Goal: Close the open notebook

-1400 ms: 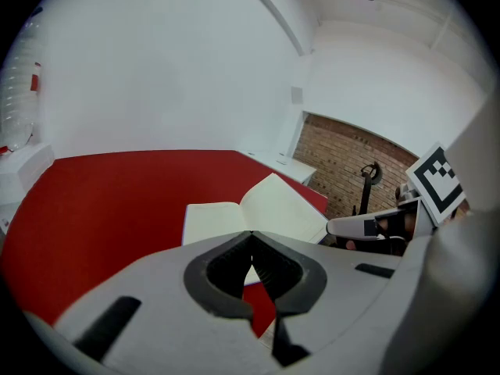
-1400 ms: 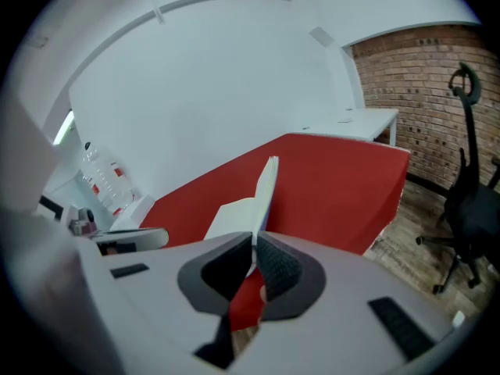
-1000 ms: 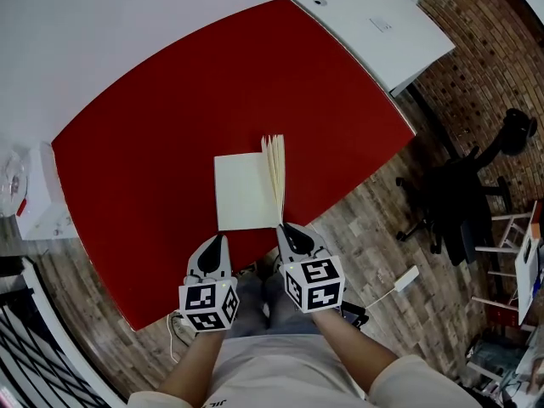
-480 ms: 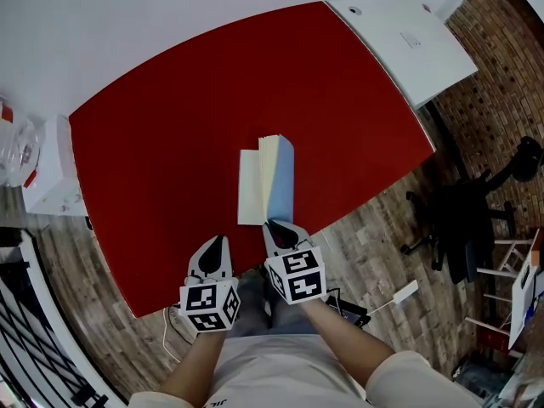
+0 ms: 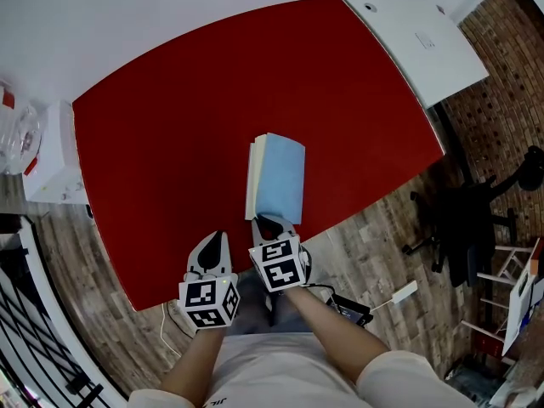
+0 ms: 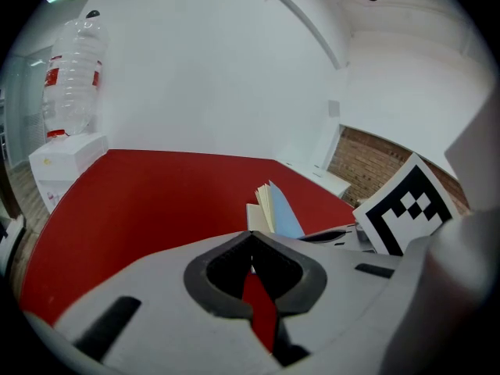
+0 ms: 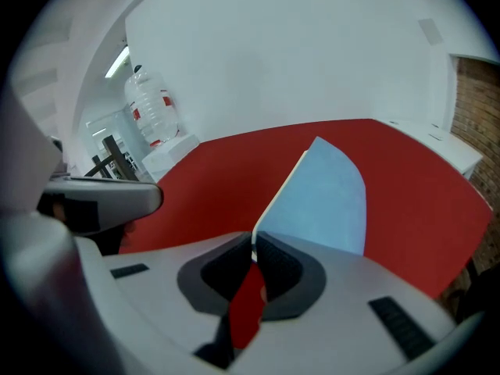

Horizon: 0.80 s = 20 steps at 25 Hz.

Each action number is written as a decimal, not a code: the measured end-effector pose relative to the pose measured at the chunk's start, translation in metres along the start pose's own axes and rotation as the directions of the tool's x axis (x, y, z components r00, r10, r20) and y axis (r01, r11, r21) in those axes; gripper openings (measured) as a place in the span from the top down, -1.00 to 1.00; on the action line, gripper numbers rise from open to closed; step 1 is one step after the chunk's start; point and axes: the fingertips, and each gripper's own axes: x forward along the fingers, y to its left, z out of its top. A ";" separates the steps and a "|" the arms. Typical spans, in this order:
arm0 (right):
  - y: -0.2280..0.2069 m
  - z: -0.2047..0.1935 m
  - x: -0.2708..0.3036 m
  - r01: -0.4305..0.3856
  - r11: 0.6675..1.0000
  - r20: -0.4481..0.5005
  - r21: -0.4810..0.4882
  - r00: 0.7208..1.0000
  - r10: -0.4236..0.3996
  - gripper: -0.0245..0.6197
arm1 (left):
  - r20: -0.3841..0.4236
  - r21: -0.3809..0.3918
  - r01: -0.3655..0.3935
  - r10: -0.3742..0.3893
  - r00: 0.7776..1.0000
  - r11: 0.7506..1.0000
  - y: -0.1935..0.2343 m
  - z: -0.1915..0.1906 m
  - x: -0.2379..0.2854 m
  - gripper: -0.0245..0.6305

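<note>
The notebook [image 5: 276, 179] lies near the front edge of the red table [image 5: 170, 126]. Its blue cover [image 5: 282, 181] leans over to the left, still raised, with fanned cream pages [image 5: 252, 177] showing under it. My right gripper [image 5: 268, 224] is at the notebook's near edge, shut on the cover's corner; in the right gripper view the blue cover [image 7: 328, 201] runs straight into the closed jaws of that gripper [image 7: 254, 244]. My left gripper [image 5: 216, 243] hovers left of it at the table's front edge, shut and holding nothing [image 6: 251, 244]. The notebook [image 6: 273, 209] shows just beyond it.
A water bottle [image 5: 15, 138] sits on a white box [image 5: 55, 155] beyond the table's left end. A white cabinet [image 5: 416, 41] adjoins the far right corner. A black office chair [image 5: 472, 219] and a cable with an adapter [image 5: 348, 308] are on the wooden floor.
The right gripper has carried the blue cover from upright over to the left, so the cream left page is now mostly covered. The left gripper has stayed where it was.
</note>
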 end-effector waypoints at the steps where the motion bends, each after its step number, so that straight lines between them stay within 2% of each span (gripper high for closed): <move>1: 0.001 -0.002 0.004 -0.001 1.000 -0.008 0.002 1.000 0.001 0.85 | -0.002 -0.003 -0.004 0.004 1.000 1.000 0.003 -0.001 0.000 0.91; 9: 0.003 -0.021 0.037 -0.001 1.000 -0.086 0.013 0.996 0.002 0.85 | -0.022 0.017 -0.053 0.054 0.998 0.998 0.030 -0.012 0.004 0.91; 14: 0.002 -0.029 0.051 0.003 1.000 -0.116 0.016 0.993 -0.002 0.85 | -0.033 0.002 -0.063 0.063 0.997 0.998 0.042 -0.018 0.006 0.91; 20: 0.004 -0.028 0.055 0.022 0.997 -0.132 -0.071 0.991 -0.031 0.84 | -0.049 -0.017 -0.070 0.069 0.996 0.997 0.052 -0.025 0.006 0.91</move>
